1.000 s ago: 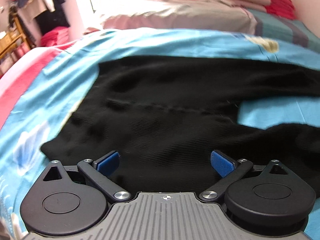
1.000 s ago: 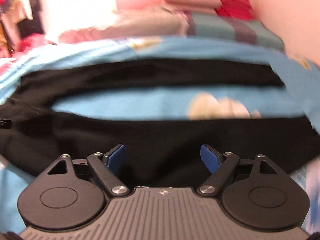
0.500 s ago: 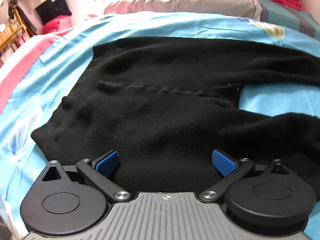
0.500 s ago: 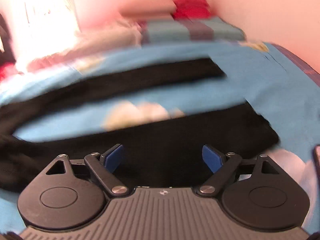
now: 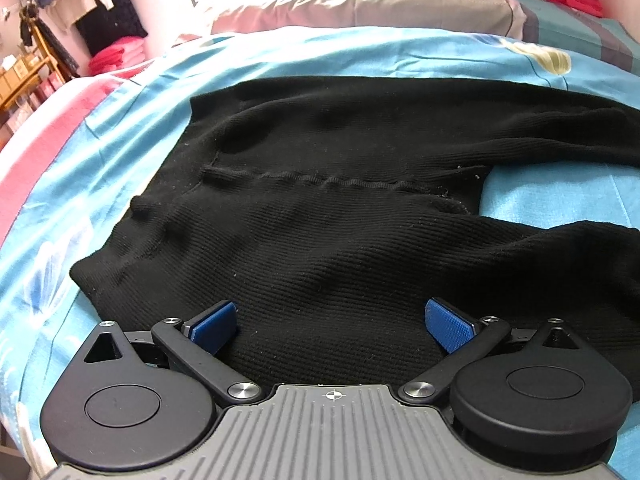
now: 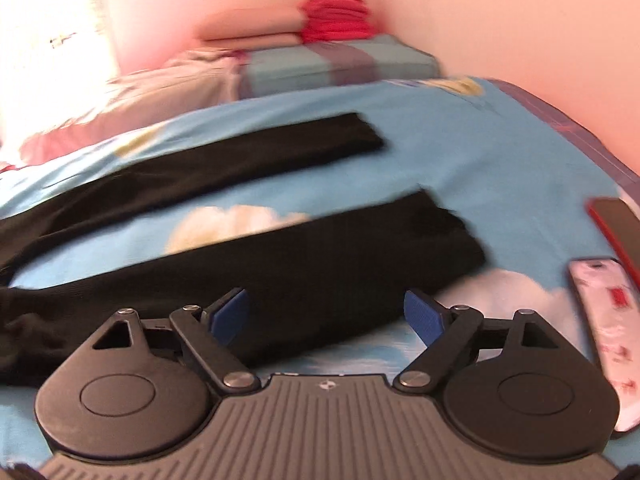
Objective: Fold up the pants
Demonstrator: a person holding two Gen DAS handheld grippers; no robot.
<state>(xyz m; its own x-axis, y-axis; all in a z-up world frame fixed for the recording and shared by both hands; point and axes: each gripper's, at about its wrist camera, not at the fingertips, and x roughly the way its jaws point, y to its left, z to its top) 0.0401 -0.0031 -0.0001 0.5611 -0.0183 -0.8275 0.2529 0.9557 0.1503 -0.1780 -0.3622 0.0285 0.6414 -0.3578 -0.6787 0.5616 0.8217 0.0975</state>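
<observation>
Pants [image 5: 328, 216], black ribbed knit, lie flat on the blue bedsheet [image 5: 132, 128]; waist toward 9 o'clock in the left view, legs running off at 3.
Left view alone shows waistband and crotch seam.
Right view alone shows both leg ends [image 6: 436, 236], apart, sheet between them, plus two phones [image 6: 604, 320] at 3 o'clock.
Left gripper [image 5: 332, 320]: jaws wide apart, holding nothing, over the seat.
Right gripper [image 6: 326, 316]: wide apart, empty, over the near leg.
Versus 0.5 s ago: right view has swung toward the cuffs; left view nearly unchanged.
</observation>
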